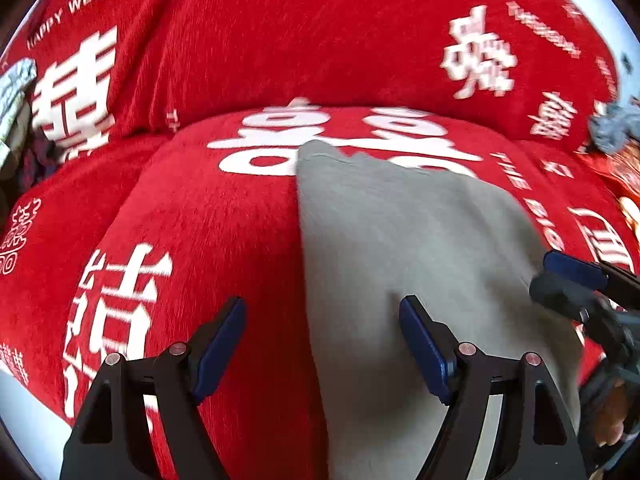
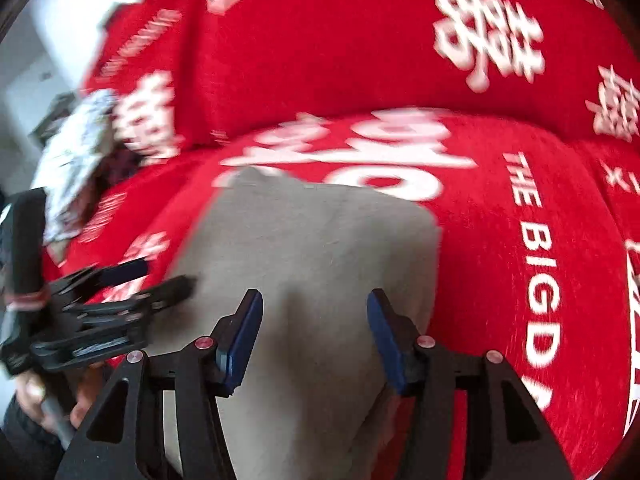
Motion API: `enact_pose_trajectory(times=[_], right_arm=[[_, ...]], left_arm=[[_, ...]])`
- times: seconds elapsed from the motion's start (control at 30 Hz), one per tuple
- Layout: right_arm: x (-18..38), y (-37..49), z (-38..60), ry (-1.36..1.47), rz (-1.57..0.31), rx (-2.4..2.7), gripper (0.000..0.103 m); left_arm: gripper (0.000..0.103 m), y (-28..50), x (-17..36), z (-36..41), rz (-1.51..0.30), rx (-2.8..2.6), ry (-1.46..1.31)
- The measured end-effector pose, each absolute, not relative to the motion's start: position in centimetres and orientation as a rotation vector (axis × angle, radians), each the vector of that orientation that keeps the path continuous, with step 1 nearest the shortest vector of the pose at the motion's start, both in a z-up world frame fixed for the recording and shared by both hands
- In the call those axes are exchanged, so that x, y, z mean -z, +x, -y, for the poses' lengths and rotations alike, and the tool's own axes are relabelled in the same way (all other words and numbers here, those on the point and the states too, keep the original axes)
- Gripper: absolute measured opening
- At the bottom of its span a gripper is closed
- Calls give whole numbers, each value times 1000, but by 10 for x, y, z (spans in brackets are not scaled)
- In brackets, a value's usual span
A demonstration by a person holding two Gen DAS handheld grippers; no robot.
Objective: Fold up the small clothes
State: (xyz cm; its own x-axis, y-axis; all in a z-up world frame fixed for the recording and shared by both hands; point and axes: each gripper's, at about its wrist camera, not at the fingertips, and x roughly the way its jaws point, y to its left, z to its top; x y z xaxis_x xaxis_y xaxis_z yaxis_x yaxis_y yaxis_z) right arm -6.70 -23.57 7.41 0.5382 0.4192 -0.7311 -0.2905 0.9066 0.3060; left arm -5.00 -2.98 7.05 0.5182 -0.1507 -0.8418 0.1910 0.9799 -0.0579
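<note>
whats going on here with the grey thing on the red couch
A person is folding small clothes with a handheld gripper in each hand. A grey garment lies flat on a red sofa cover printed with white characters. The left gripper and the right gripper both hang open just above the cloth, gripping nothing. More crumpled clothes wait at the side.

Red cover point(image 1: 320, 40): white "HAPPY WEDDING" at upper left of grey garment point(image 1: 420, 260); "THE BIG D…" along garment's right side; large white double-happiness characters scattered around.
</note>
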Motion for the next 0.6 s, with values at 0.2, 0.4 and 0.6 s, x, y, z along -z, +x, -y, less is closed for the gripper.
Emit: enact_pose_trajectory(times=[0.2, 0.4, 0.6], right_arm=[[-48, -133, 224, 30, -941, -393, 63], [-88, -165, 227, -18, -803, -328, 64], [-101, -161, 220, 15, -806, -270, 64]], left_arm=[[80, -102, -72, 39, -927, 168, 134], [103, -128, -100, 39, -779, 158, 111], [103, -133, -109, 36, -783, 139, 65]])
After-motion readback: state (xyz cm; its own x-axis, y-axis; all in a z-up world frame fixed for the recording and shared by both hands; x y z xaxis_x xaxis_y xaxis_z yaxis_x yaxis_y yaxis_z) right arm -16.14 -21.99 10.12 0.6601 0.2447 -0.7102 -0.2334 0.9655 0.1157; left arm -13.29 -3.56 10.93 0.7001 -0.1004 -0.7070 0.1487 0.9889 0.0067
